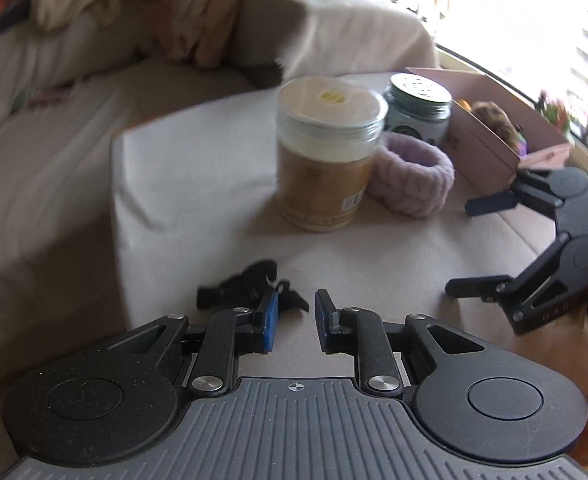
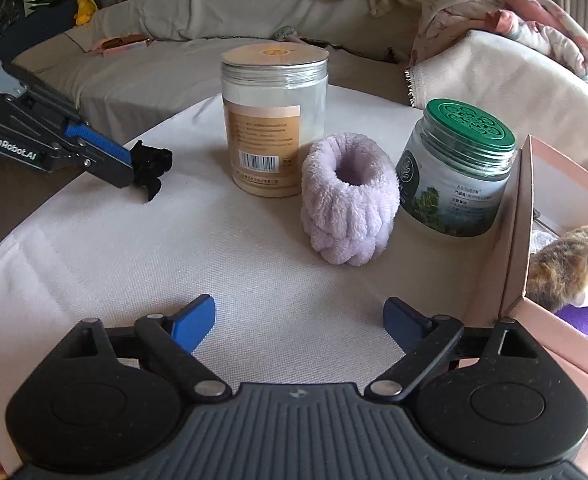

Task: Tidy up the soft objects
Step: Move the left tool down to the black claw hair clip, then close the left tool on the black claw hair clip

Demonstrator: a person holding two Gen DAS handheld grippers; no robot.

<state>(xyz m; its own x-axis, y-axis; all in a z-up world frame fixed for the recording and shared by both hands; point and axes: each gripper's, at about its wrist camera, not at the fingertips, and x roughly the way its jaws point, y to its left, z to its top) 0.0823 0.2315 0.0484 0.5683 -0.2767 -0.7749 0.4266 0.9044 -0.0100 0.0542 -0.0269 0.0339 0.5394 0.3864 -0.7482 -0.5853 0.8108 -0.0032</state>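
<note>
Two grippers were in view. Left gripper (image 1: 296, 318), low centre of its frame, had its jaws parted with the small black soft item (image 1: 250, 284) touching one fingertip, not gripped. Right gripper (image 2: 299, 322) stood released, wide apart. Lilac scrunchie (image 2: 350, 198) sat mid-frame between tan jar (image 2: 274, 120) and green-lidded jar (image 2: 460, 168), beside pink box (image 2: 518, 236).

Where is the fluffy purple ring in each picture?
Left wrist view: the fluffy purple ring sits right of center, tucked just right of the tall jar.
Right wrist view: the ring stands in the middle, between the tall jar and the green-lidded jar.
Shared landmark: the tall jar with the tan label.
</note>
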